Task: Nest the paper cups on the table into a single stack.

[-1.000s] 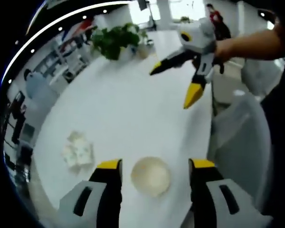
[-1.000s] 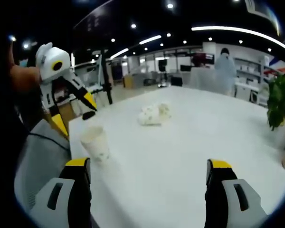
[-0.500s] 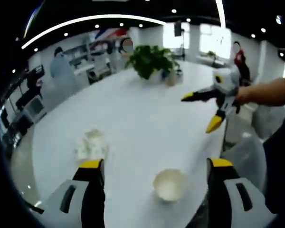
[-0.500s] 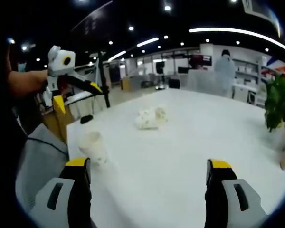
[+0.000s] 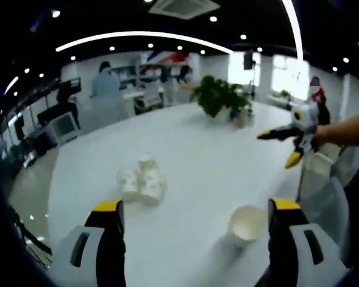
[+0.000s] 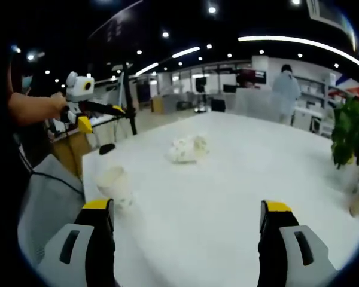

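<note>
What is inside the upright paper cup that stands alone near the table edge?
The upright cup shows a pale, seemingly empty interior in the left gripper view; its bottom is too blurred to confirm.

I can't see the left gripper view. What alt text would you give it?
A white table with one upright paper cup near its edge and a cluster of paper cups lying farther in, seen between the left gripper's open jaws. The right gripper, held by a hand, hovers open at right; a potted plant stands at the far end.
</note>
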`<state>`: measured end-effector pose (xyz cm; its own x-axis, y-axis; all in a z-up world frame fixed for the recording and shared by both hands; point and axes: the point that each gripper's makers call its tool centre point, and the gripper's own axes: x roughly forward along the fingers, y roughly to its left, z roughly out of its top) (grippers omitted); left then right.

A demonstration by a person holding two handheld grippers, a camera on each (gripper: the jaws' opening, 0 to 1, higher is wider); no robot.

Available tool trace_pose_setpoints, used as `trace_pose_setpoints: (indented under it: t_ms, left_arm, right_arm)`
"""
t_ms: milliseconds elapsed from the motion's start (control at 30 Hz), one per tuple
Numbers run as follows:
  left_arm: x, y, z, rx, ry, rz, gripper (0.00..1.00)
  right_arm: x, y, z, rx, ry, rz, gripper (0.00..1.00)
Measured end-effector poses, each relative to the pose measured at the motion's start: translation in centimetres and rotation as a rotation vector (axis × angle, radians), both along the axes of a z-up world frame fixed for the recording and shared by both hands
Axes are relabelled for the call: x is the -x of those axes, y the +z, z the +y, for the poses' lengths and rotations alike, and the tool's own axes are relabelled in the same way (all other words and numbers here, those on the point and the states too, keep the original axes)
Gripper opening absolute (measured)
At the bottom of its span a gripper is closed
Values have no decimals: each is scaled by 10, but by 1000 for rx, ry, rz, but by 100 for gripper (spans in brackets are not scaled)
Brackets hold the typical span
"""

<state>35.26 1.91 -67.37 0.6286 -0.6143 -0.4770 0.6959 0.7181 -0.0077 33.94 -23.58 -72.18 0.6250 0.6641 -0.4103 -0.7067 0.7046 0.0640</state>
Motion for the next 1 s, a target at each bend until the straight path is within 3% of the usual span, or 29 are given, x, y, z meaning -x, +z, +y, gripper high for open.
trace_pose_setpoints:
  t_ms: [433, 600, 1000]
  left_arm:
    - [0, -18, 49, 75, 73, -40, 100]
    - [-5, -34, 66, 75, 96, -18, 100]
    - [-22, -52, 69, 97, 93, 7, 100]
  right_arm:
    - [-11, 4, 2, -3, -33, -29, 100]
    - [-16, 4, 6, -6, -58, -26, 100]
    - [-22, -5, 5, 13, -95, -3, 100]
